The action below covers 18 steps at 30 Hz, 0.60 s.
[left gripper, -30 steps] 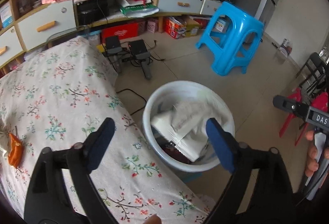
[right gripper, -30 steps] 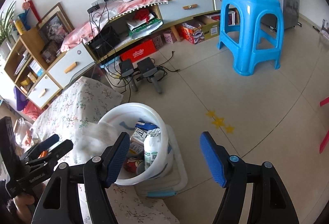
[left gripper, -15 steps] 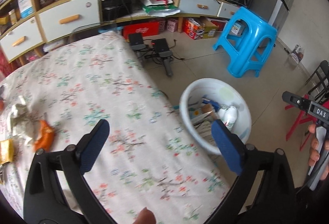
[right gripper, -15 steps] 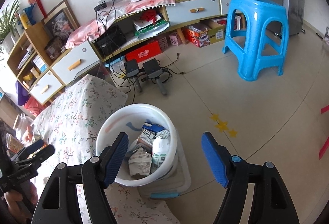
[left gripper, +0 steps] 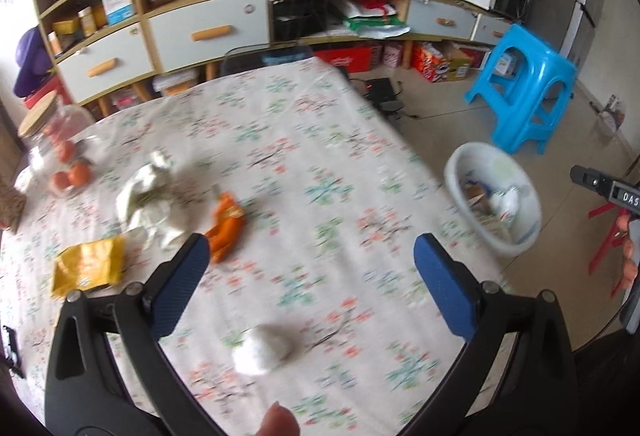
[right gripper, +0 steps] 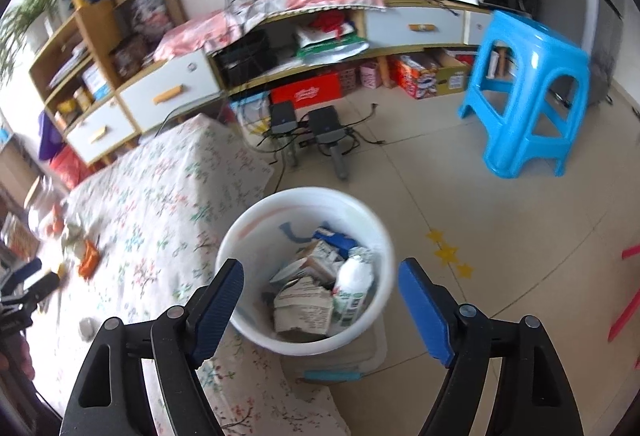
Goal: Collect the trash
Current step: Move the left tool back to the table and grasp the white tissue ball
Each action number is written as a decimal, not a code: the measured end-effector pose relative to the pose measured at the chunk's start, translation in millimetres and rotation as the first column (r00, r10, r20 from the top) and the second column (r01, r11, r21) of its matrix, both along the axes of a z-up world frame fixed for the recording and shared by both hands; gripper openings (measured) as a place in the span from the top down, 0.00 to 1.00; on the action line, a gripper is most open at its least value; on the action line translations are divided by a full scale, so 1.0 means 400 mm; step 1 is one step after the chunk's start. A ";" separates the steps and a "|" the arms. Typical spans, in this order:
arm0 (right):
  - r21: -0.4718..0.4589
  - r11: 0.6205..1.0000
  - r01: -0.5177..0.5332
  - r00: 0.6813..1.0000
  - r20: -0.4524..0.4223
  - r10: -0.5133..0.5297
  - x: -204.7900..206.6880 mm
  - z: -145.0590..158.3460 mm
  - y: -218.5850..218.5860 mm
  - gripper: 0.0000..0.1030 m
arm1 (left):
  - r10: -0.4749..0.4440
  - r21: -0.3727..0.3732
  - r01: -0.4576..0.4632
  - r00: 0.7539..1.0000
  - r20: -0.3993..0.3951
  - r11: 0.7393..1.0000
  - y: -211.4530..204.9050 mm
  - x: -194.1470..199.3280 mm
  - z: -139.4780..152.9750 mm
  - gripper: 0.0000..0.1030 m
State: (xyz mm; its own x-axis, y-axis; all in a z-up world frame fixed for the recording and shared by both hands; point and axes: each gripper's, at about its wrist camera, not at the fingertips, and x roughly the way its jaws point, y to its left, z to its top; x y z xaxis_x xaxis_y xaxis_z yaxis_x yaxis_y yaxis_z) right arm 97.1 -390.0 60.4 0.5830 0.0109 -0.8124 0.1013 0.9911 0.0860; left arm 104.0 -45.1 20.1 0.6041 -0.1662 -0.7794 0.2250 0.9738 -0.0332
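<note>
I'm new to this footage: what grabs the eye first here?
A white bucket full of trash stands on the floor beside the floral-clothed table. On the table lie an orange wrapper, a yellow packet and a white paper ball. A blue stool stands beyond.

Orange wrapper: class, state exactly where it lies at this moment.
In the left wrist view the orange wrapper lies on the floral tablecloth, left of centre, between the crumpled white paper and the open left tool.
</note>
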 end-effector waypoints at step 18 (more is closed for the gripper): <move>-0.061 0.983 -0.176 0.981 -0.092 0.170 0.029 -0.075 0.233 0.20 | 0.051 -0.029 -0.058 0.974 -0.222 0.998 0.165 -0.062 -0.177 0.02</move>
